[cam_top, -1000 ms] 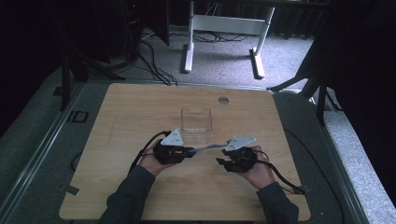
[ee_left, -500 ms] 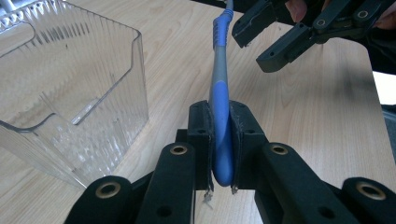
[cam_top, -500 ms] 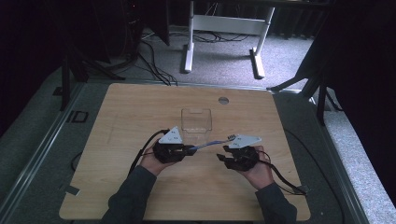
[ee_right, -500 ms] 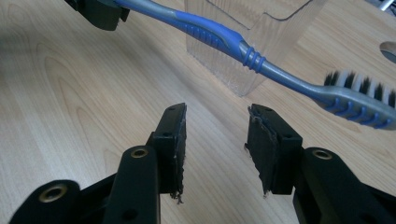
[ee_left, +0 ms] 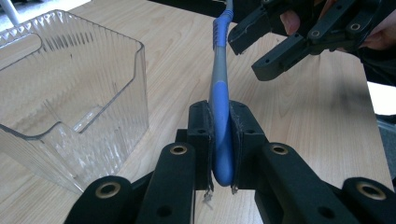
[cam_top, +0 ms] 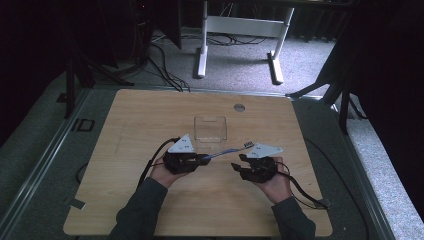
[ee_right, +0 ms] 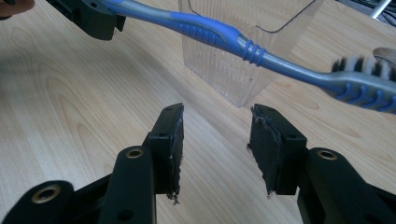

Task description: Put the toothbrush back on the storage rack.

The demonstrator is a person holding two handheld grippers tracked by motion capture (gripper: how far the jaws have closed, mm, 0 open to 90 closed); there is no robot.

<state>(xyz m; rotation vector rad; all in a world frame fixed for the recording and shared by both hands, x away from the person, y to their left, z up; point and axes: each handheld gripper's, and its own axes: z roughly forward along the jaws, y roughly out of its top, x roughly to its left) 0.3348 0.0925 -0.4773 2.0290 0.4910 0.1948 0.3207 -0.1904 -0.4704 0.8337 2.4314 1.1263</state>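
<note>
On the left of the wooden table (cam_top: 150, 120) I have my left gripper (cam_top: 200, 160) near the middle of the board, its jaws clamped tight on the butt end of the blue toothbrush (cam_top: 227, 151). In the left gripper view the pads (ee_left: 204, 135) press on both sides of the thick blue handle (ee_left: 220, 121), which runs straight out ahead of the jaws, off the table surface.

Just beyond that gripper, toward the far side, stands the clear plastic box (cam_top: 210, 129), ribbed walls, open top, upright on the wood. The left gripper view puts the box (ee_left: 70, 98) just beside the toothbrush on the left, apart from it.

The toothbrush spans the gap between my two hands, slanting from the left gripper up and right, with its bristled head (cam_top: 247, 144) at the right end, near the front right corner of the box. In the right gripper view the handle (ee_right: 210, 30) crosses high above the table, and the head (ee_right: 364, 79) with dark and white bristles sits at the far right, blurred.

On the right, my right gripper (cam_top: 239, 167) sits below the brush, close to it, with its jaws spread and nothing between them but bare wood. They have just been opening. The pads (ee_right: 170, 140) are clear of the toothbrush.
</note>
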